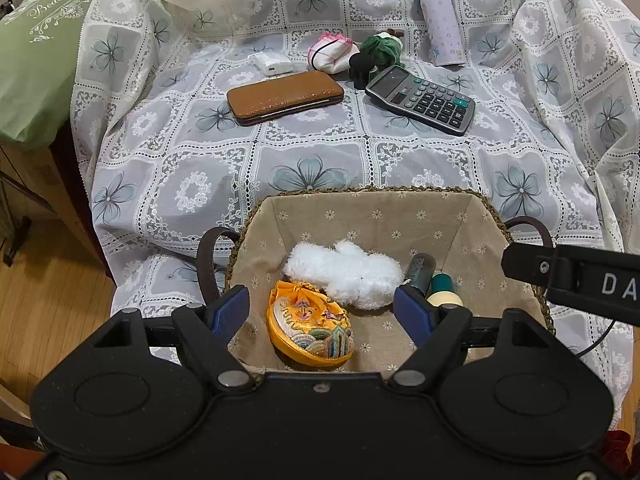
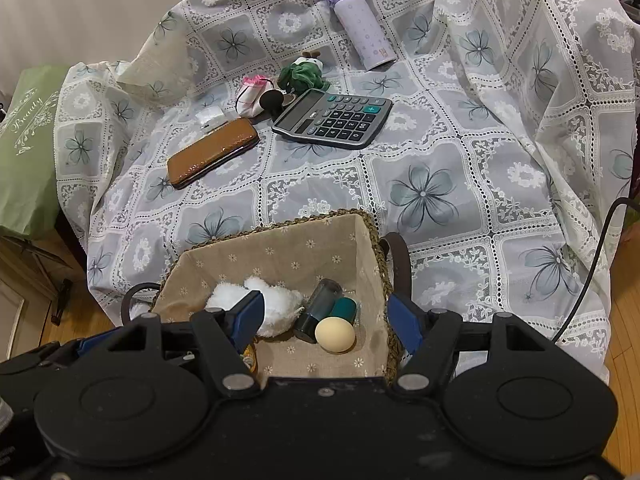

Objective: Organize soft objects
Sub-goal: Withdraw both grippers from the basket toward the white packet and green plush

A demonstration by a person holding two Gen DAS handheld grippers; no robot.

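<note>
Left wrist view: your left gripper [image 1: 322,312] hangs over the basket [image 1: 496,210], jaws apart w/ nothing between the pads. Right gripper [image 2: 324,316] is the same, released and empty above the basket's right half. Already inside: white fluffy toy [image 1: 344,272], yellow embroidered pouch [image 1: 310,326], an egg-shaped ball [image 2: 335,335] & two dark tubes [image 2: 320,308]. Soft things not yet in, I'd judge: pink-white pouch [image 1: 330,51] and green plush [image 1: 380,49], both at the far side of the table behind the calculator [image 1: 422,100]. Go for those next. Approach from above, clear of the brown wallet [image 1: 285,97], pinch the plush at its bulk, not a loose edge, & don't snag the lace tablecloth [image 1: 320,160]. Leave the purple bottle [image 1: 440,24].
</note>
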